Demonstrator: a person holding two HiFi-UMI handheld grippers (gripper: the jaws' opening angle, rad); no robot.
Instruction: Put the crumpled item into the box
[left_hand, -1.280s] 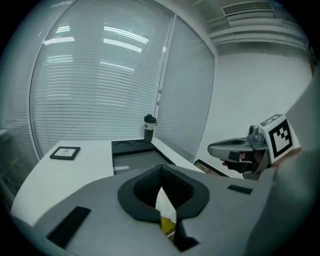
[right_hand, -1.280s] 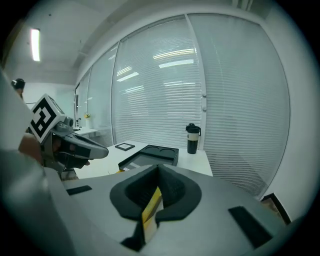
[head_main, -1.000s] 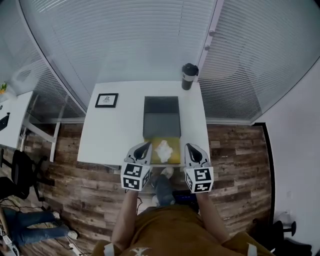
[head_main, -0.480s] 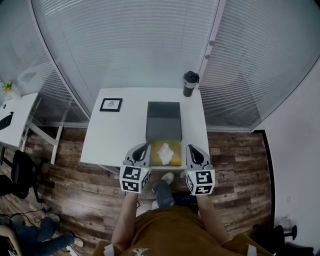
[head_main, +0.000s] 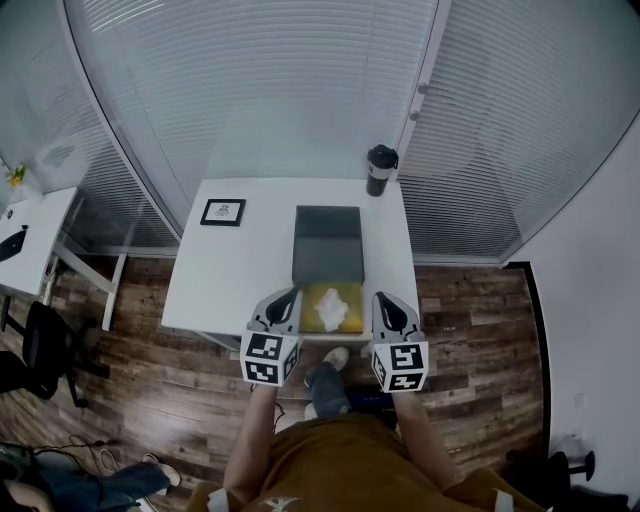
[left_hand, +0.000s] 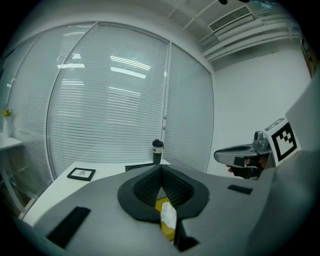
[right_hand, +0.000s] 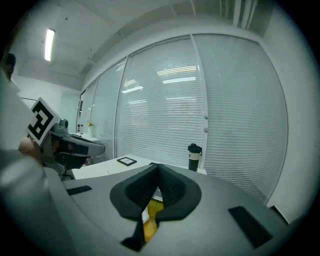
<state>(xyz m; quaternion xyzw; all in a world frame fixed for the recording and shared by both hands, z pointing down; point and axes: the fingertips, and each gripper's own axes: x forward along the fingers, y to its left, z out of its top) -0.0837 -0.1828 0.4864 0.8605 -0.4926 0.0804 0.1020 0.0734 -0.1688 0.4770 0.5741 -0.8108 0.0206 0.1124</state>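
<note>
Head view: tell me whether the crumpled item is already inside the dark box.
No, the crumpled item lies on the yellow sheet, in front of the dark box.

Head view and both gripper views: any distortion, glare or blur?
Head view: heavy fisheye bows the blinds; sharp, evenly lit. Left gripper view: dark round vignette, light streaks on blinds. Right gripper view: same vignette, bright ceiling lamp upper left.

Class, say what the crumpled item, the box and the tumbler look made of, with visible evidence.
Crumpled item: probably tissue or paper, matte white, softly creased.
Box: perhaps card or plastic, matte dark grey, flat walls.
Tumbler: too small to tell; dark, lighter band.
</note>
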